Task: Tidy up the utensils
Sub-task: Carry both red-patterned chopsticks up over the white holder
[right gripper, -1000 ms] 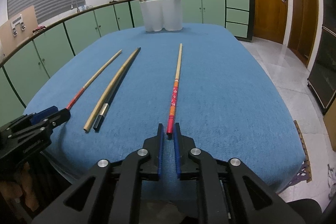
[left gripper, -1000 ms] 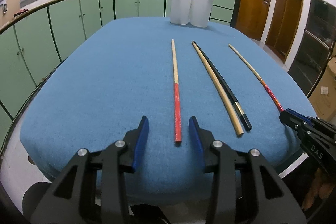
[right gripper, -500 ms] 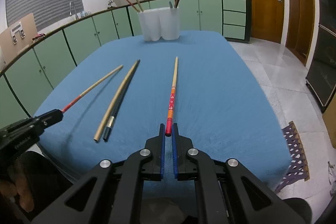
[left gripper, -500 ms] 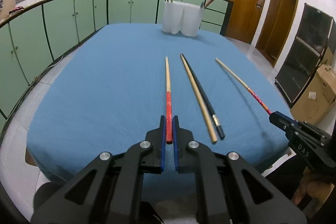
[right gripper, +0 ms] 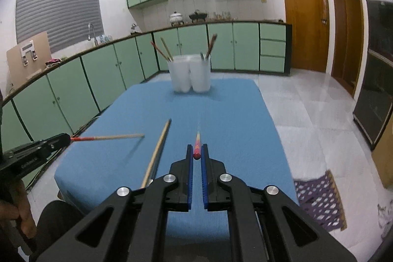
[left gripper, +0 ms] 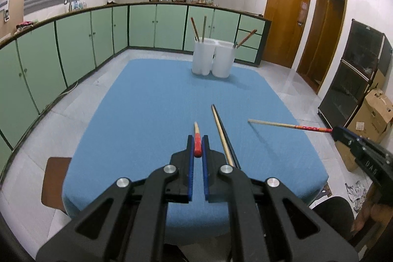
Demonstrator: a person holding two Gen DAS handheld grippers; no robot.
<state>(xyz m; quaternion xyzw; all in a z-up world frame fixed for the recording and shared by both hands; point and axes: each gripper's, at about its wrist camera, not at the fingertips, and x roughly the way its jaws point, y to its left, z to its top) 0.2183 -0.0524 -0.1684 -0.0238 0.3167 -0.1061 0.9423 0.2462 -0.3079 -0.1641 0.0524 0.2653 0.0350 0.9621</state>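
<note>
You hold two sets of tongs above a counter covered in blue cloth, in a kitchen with green cabinets. Your left tongs are clamped on the red end of a red-and-wood chopstick, which points forward and away from you, clear of the cloth. Your right tongs are clamped the same way on the red tip of a patterned red chopstick; in the left view it juts out sideways over the counter's right side. Two more chopsticks, one pale wood chopstick and one black chopstick, lie touching side by side on the cloth between your two hands. At the far end of the counter stands a white twin-cup holder with several chopsticks already leaning in it, well apart from where you are. These sticks look light, thin and stiff, with a smooth lacquered finish on the red part, so they are likely to swivel or slip if pinched loosely. Each one is gripped at its very end, which leaves the long free length to swing; a hold slightly further in from the tip would probably steady it. Judging by the scene, the next step is to carry each stick to the holder and lower its free end into a cup.
</note>
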